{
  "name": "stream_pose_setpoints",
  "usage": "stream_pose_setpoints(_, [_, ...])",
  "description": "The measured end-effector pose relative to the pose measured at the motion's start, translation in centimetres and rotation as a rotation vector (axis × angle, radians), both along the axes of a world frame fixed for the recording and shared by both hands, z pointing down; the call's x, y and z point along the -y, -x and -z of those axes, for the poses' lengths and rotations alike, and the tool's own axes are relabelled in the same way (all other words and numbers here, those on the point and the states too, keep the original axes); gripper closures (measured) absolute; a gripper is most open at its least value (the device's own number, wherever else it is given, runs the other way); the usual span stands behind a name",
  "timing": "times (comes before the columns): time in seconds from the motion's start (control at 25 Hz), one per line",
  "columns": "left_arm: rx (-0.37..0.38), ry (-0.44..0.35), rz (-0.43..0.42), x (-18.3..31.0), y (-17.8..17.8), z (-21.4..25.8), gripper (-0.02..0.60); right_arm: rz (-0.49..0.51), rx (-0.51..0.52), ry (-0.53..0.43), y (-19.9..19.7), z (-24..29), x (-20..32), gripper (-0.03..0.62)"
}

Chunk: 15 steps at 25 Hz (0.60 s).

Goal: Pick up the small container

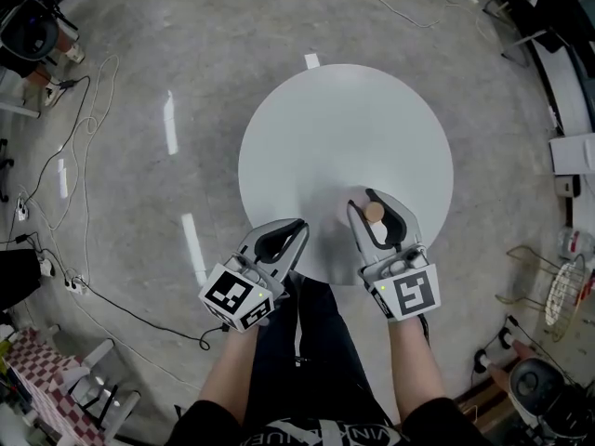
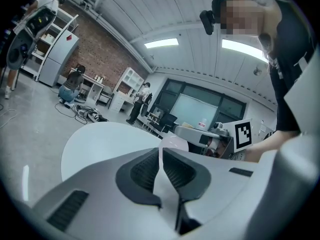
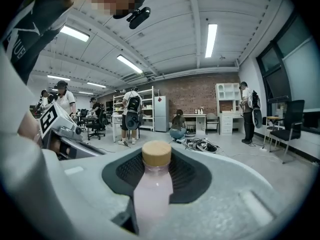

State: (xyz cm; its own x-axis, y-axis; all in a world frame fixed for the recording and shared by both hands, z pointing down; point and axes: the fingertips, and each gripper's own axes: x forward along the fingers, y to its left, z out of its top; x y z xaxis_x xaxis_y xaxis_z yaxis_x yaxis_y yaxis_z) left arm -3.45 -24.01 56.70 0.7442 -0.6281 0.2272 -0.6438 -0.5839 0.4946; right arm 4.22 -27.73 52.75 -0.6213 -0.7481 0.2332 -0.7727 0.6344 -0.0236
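Observation:
The small container [image 1: 374, 213] is a pale pink bottle [image 3: 151, 189] with a tan cap. My right gripper [image 1: 370, 203] is shut on it above the near edge of the round white table [image 1: 344, 128]. The bottle lies lengthwise between the black pads [image 3: 189, 176], its cap towards the tips. In the head view only the cap shows. Whether the bottle touches the table I cannot tell. My left gripper [image 1: 299, 226] hangs at the table's near left edge, its jaws [image 2: 161, 151] shut with nothing between them.
Cables [image 1: 84, 110] trail over the grey floor on the left and at the back. A wire basket [image 1: 558, 291] stands on the right, a checked cloth [image 1: 42, 379] at the lower left. Several people and desks fill the room beyond the table.

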Motion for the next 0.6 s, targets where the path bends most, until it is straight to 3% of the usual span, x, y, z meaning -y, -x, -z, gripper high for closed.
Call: stream_pose_setpoints(0.6, [0.003, -0.043, -0.059, 0.7, -1.7, 4.1, 0.558, -0.046, 0.014, -0.033, -2.0, 6.5, 1.0, 0.465])
